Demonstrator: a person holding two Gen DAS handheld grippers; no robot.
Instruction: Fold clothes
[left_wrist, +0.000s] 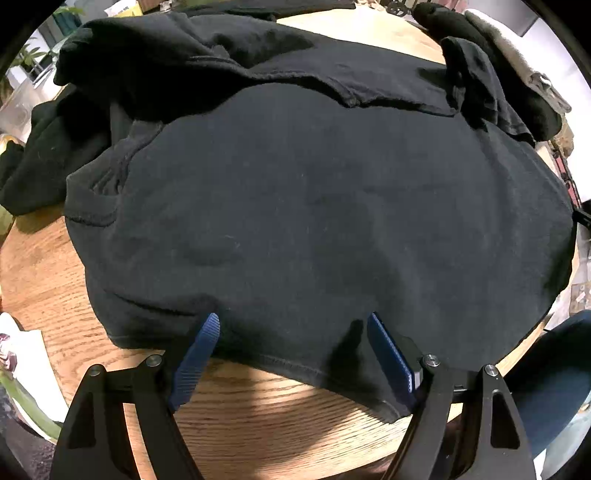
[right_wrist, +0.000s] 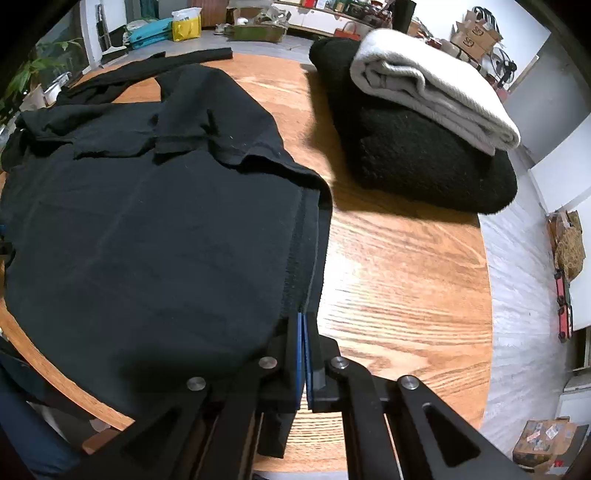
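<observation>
Two grippers work one black shirt (left_wrist: 314, 206) spread across the round wooden table (left_wrist: 266, 417), its near hem toward the person and its rumpled top at the far side. The left gripper (left_wrist: 291, 325) stands released, its blue fingers (left_wrist: 195, 362) spread wide over the near hem, one on each side of a stretch of it and not pinching. The right gripper (right_wrist: 303, 258) is clenched on the shirt's right edge, cloth caught between its pads along the side seam.

At the far right of the table lies a stack of finished pieces: a dark knit (right_wrist: 424, 162) with a folded grey cloth (right_wrist: 432, 85) on top, well apart from the shirt. More dark cloth (left_wrist: 33, 166) bunches at the far left.

By the look of it, the step in hand is taking hold for a fold, with the right side secured and the left not yet. Next, the left gripper likely needs to close on the hem. Both could then lift evenly and carry the edge across. The slack, bunched far part may drag or crease unless the cloth is kept taut.
</observation>
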